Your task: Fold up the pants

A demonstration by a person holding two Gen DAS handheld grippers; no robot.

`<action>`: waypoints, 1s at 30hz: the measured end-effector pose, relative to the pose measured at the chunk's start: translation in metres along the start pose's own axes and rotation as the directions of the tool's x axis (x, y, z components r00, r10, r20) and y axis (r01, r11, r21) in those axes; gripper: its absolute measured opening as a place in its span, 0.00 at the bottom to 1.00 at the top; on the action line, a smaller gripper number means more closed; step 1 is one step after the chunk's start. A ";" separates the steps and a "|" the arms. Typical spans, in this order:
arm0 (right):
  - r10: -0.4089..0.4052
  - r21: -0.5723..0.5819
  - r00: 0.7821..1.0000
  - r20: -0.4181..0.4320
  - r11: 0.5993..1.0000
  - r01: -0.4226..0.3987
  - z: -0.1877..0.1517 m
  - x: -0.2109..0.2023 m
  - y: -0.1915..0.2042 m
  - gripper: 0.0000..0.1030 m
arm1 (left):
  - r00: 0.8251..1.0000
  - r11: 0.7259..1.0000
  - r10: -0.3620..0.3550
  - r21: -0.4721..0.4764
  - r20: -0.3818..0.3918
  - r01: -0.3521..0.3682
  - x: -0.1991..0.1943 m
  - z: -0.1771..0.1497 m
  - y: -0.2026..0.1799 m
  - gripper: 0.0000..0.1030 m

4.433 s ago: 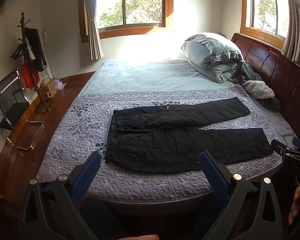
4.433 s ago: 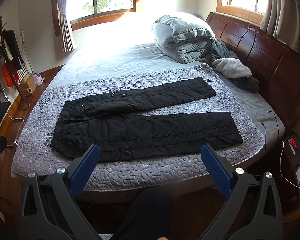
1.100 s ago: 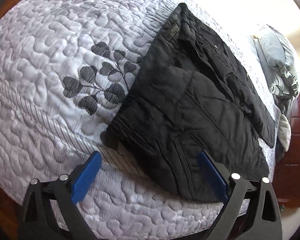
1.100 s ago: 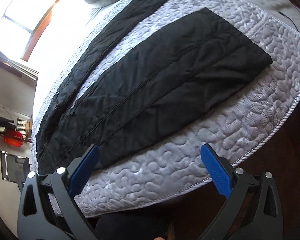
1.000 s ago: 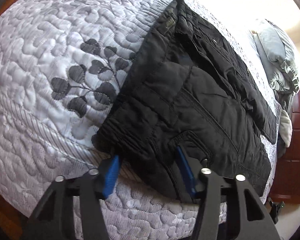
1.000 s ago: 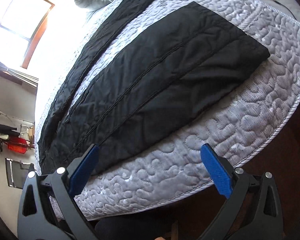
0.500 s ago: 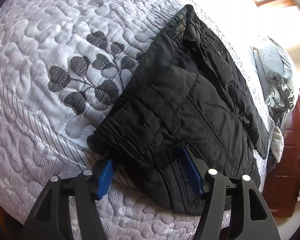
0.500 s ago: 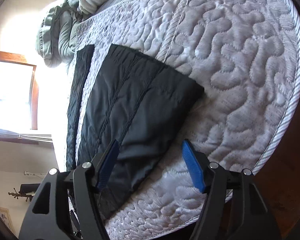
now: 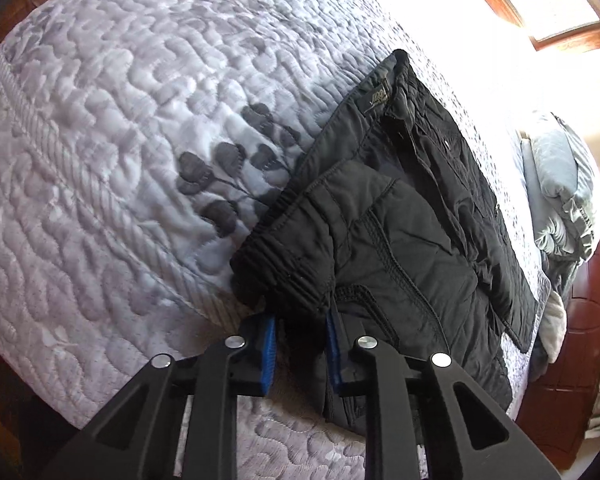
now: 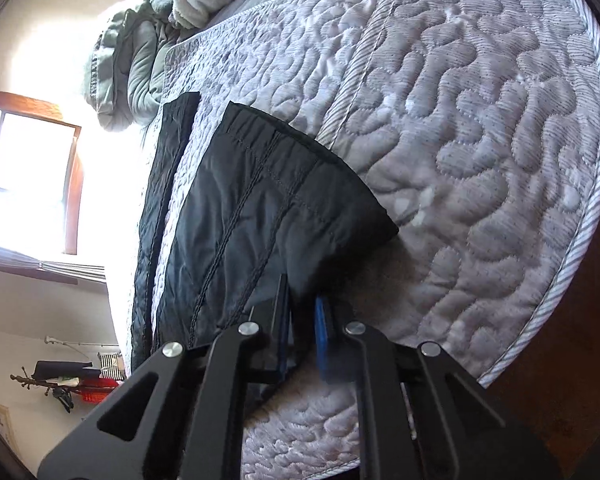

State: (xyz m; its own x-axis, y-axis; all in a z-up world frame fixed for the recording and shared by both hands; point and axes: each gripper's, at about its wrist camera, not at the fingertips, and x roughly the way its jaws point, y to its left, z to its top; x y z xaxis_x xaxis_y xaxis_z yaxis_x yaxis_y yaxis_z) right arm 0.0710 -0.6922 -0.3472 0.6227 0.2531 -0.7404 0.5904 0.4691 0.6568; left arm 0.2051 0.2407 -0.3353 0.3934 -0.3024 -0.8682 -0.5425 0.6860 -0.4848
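Note:
Black quilted pants (image 9: 412,240) lie flat on the grey quilted bedspread (image 9: 120,140). My left gripper (image 9: 300,344) is shut on the near corner of the waistband, which bunches up between the blue pads. In the right wrist view the near leg (image 10: 268,216) ends in a hem, and my right gripper (image 10: 302,336) is shut on the near corner of that hem. The far leg (image 10: 168,168) lies apart, parallel to the near one.
A folded grey duvet and pillow (image 10: 128,56) sit at the head of the bed, also seen in the left wrist view (image 9: 560,184). A dark wooden headboard (image 9: 588,320) lies beyond. The bedspread edge (image 10: 572,240) drops to the wooden floor. A coat rack (image 10: 56,380) stands by the wall.
Both grippers moved in from above the bed and closed. The left closed on the waistband corner, the right on the near leg's hem corner. The cloth now bunches at both pads.

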 end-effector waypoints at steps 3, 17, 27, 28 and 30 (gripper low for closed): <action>-0.014 -0.066 0.998 -0.060 0.998 0.010 -0.022 0.010 0.019 0.10 | 1.000 1.000 0.024 -0.017 0.017 -0.024 -0.020 0.014 0.031 0.20; -0.121 -0.228 0.972 -0.201 0.971 0.073 -0.057 0.038 0.071 0.70 | 0.992 0.993 0.119 0.015 0.045 -0.120 -0.061 0.046 0.093 0.68; -0.146 -0.454 0.977 -0.158 0.889 0.059 -0.002 0.004 0.177 0.85 | 0.984 0.926 0.059 0.360 0.169 -0.117 -0.109 0.154 -0.006 0.96; -0.128 -0.460 0.975 -0.180 0.887 0.032 0.006 0.016 0.192 0.85 | 0.988 0.923 0.042 0.372 0.149 -0.095 -0.100 0.174 -0.015 0.96; -0.120 -0.482 0.967 -0.223 0.876 -0.002 0.017 0.049 0.230 0.86 | 0.997 0.928 0.012 0.371 0.081 -0.042 -0.073 0.211 -0.031 0.96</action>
State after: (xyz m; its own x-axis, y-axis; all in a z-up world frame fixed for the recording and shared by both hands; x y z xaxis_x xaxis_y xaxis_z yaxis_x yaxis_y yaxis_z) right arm 0.2461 -0.5862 -0.2300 0.4170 0.3771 -0.8270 0.2679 0.8185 0.5083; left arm 0.3499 0.3813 -0.2351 0.4455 -0.2392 -0.8628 -0.2445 0.8945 -0.3742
